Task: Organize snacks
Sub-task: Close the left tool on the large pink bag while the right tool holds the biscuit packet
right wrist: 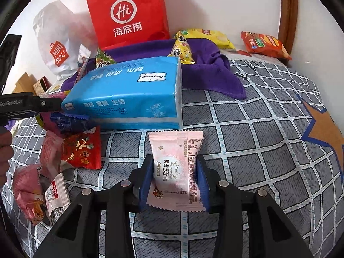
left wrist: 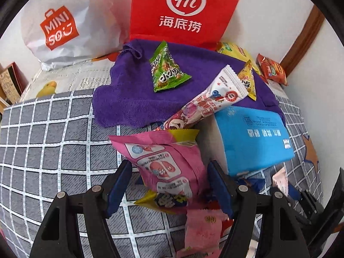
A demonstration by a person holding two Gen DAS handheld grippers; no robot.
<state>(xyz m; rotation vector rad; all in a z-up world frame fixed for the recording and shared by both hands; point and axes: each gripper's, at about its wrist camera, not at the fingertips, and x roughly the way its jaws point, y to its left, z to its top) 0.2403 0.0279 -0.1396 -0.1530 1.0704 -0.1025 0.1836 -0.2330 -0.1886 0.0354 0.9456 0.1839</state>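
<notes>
In the left wrist view my left gripper (left wrist: 169, 185) is open around a bright pink snack packet (left wrist: 165, 163) lying on a pile of packets; its fingers stand apart from it. A long white and pink stick packet (left wrist: 206, 101) leans on the blue tissue pack (left wrist: 253, 137). A green packet (left wrist: 165, 68) and a yellow packet (left wrist: 248, 79) lie on the purple towel (left wrist: 129, 99). In the right wrist view my right gripper (right wrist: 174, 178) is shut on a pale pink snack packet (right wrist: 174, 169) on the checked bed cover.
A red paper bag (right wrist: 129, 13) and a white Miniso bag (right wrist: 58, 43) stand against the wall. The tissue pack (right wrist: 129, 94) lies mid-bed. An orange packet (right wrist: 264, 44) and a yellow packet (right wrist: 206, 36) lie by the wall. Several packets (right wrist: 81, 150) lie at left.
</notes>
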